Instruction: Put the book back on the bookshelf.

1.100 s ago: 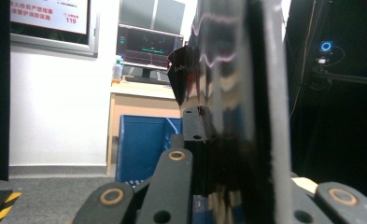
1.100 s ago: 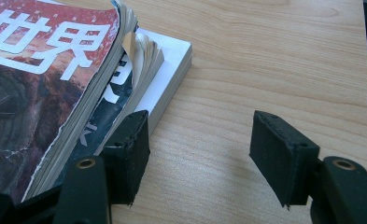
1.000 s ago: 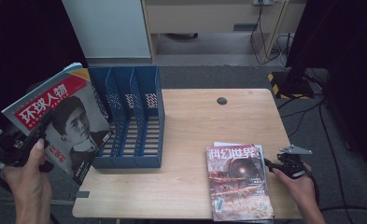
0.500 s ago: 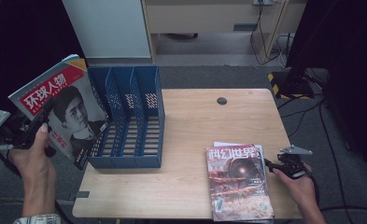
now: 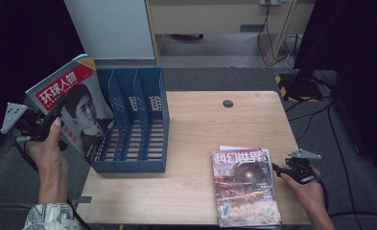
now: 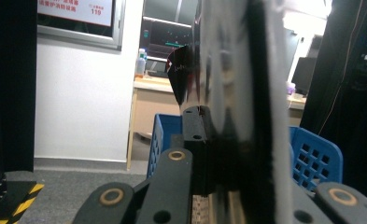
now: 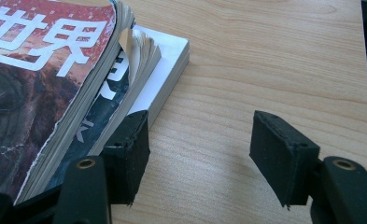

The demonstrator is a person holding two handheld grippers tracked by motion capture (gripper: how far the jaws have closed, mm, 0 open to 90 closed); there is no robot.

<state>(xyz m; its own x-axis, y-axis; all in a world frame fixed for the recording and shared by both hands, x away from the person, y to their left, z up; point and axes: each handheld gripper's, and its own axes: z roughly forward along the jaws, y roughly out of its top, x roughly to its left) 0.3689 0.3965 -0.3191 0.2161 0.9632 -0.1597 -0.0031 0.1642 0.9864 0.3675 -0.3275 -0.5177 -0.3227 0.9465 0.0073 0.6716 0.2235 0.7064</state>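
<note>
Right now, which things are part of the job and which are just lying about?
In the job:
- portrait magazine, clamped in the left gripper
- blue file rack
- magazine stack beside the open right gripper

Lying about:
- cables
- white cabinet

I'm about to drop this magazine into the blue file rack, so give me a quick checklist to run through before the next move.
1. Grip: left claw is shut on the portrait magazine, its jaws clamping the cover in the left gripper view: ok.
2. Alignment: the magazine sits left of the blue file rack, tilted, not over a slot: not ok.
3. Slots: the rack's compartments look empty: ok.
4. Rack footing: it stands upright on the table at the left edge: ok.
5. Right claw: open, beside the magazine stack, away from the rack: ok.
6. Whether the magazine will fit a slot: cannot tell.
</note>
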